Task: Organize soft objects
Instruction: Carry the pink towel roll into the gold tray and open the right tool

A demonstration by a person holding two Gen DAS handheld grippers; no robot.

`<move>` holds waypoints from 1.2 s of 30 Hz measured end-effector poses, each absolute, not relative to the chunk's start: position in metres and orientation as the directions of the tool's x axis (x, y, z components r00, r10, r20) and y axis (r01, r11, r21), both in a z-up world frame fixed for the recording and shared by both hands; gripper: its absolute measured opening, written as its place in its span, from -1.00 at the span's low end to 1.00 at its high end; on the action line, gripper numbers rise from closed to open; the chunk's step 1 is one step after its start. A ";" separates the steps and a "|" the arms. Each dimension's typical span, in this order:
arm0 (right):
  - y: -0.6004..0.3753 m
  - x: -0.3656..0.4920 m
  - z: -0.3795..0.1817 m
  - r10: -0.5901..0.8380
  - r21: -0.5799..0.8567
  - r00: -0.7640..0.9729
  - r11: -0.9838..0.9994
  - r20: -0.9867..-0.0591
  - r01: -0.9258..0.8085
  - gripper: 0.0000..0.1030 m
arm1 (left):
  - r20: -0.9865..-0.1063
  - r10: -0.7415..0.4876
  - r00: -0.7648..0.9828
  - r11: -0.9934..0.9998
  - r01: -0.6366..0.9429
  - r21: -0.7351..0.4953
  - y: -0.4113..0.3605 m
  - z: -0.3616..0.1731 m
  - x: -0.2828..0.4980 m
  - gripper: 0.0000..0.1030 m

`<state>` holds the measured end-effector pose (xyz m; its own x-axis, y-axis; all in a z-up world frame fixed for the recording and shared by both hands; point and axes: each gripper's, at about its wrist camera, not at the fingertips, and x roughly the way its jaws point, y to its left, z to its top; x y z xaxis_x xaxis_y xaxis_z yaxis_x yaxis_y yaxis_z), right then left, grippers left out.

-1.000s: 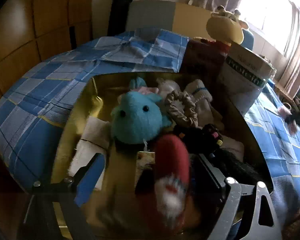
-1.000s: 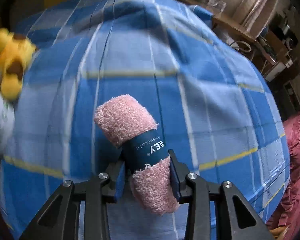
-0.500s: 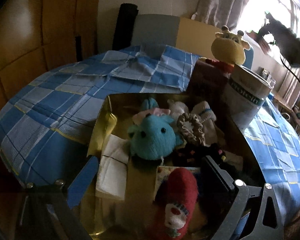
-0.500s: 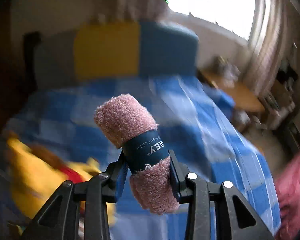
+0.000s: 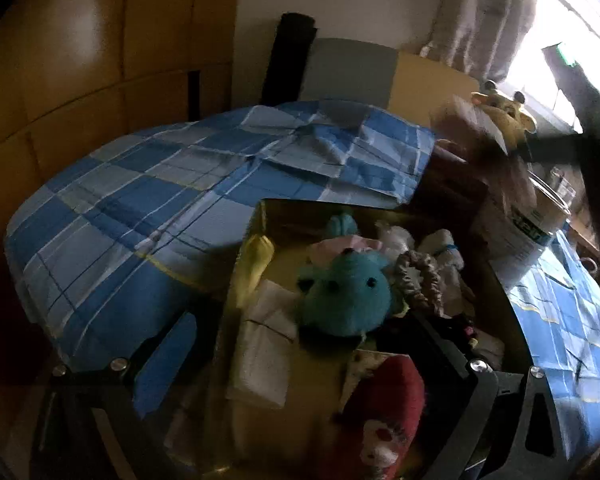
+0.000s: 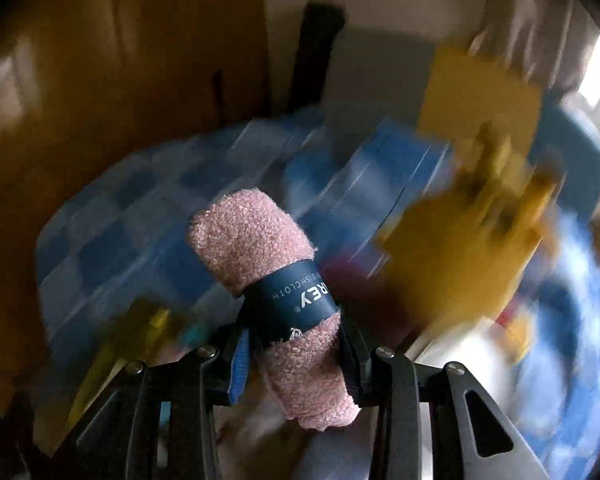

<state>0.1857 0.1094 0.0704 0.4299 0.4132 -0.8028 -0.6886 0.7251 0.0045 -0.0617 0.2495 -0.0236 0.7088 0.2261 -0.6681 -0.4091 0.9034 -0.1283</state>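
Note:
My right gripper [image 6: 294,354] is shut on a rolled pink dishcloth [image 6: 256,248] with a dark blue band, held up in the air; the background is motion-blurred. It shows as a blur at the upper right of the left wrist view [image 5: 466,132]. My left gripper [image 5: 304,356] is open and empty above an open yellow box [image 5: 252,264]. The box holds a teal plush [image 5: 346,296], a red plush [image 5: 384,404], a beige scrunchie [image 5: 418,276], white folded cloth [image 5: 262,340] and other soft items.
The box sits on a bed with a blue checked cover [image 5: 148,208]. A yellow giraffe plush [image 5: 508,114] and a white tub [image 5: 528,228] stand right of the box. Wooden panels [image 5: 80,80] are on the left, a bright window [image 5: 572,40] at the right.
My right gripper has swung with the pink dishcloth from the far bed side toward the box and giraffe. My left gripper has pulled back and up from the box, leaving the red plush inside.

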 end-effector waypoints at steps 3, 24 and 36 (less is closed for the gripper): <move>0.100 0.148 0.020 0.380 0.049 0.331 0.716 -0.864 -0.696 -0.28 | -0.676 0.236 0.698 0.896 -0.426 -0.127 0.251 -0.025 -0.063 0.99; 0.084 0.079 -0.041 0.324 0.007 0.417 0.796 -0.849 -0.605 -0.16 | -0.659 0.276 0.699 0.903 -0.424 -0.071 0.227 -0.017 -0.071 0.99; 0.087 0.061 -0.047 0.309 -0.085 0.501 0.782 -0.808 -0.618 -0.16 | -0.646 0.283 0.709 0.906 -0.420 -0.063 0.216 -0.011 -0.072 0.99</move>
